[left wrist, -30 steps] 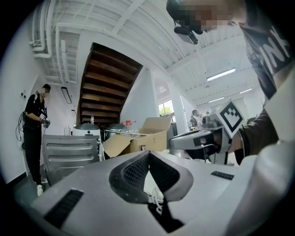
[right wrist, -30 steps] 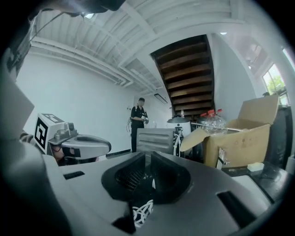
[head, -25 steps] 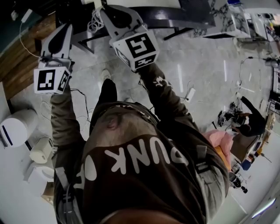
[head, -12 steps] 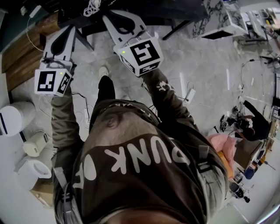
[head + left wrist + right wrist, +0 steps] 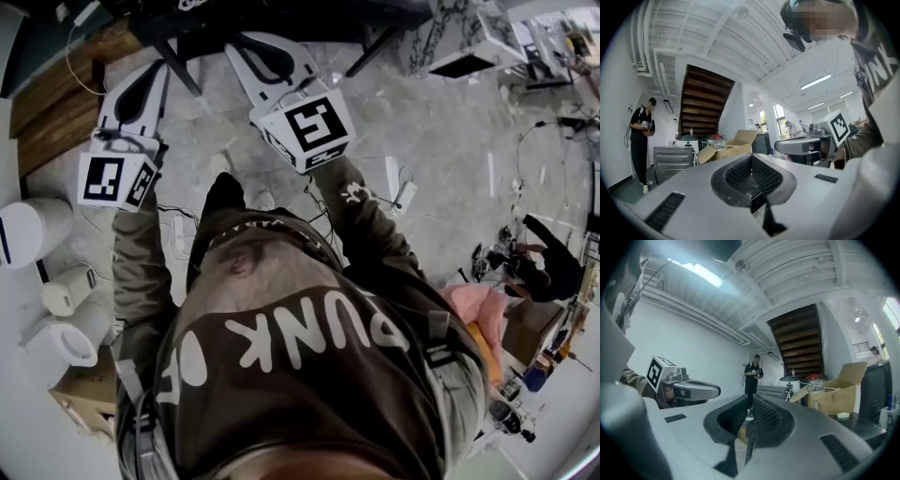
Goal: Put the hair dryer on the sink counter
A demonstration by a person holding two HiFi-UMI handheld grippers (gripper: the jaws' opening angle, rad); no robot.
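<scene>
As seen from the head view, shows a person in a brown lettered shirt [image 5: 300, 356] with both arms stretched forward over a grey marbled floor [image 5: 441, 150]. Side by side and well apart, left gripper [image 5: 155, 77] and right gripper [image 5: 246, 49], each pointing toward a dark table [image 5: 281, 14] at the top edge. Marker cube of the left [image 5: 114, 180] near a strip of wooden planking [image 5: 56, 108]; marker cube of the right [image 5: 314, 124] at the end of the right sleeve. White cylindrical appliances [image 5: 33, 232] along the left edge.

Left gripper view: jaws clenched, ribbed pads meeting at the tips, nothing between them. Beyond, a dark staircase [image 5: 703, 103], an open cardboard box [image 5: 729, 150], a grey metal cabinet [image 5: 672, 161] and a standing person in black [image 5: 641, 140].

Right gripper view: jaws nearly together, a narrow slit between the pads, nothing gripped. Beyond, the same staircase, box and standing person, with the left gripper at the left of the frame.

Position of the hair dryer: not to be made out in any view; sink counter likewise.
</scene>
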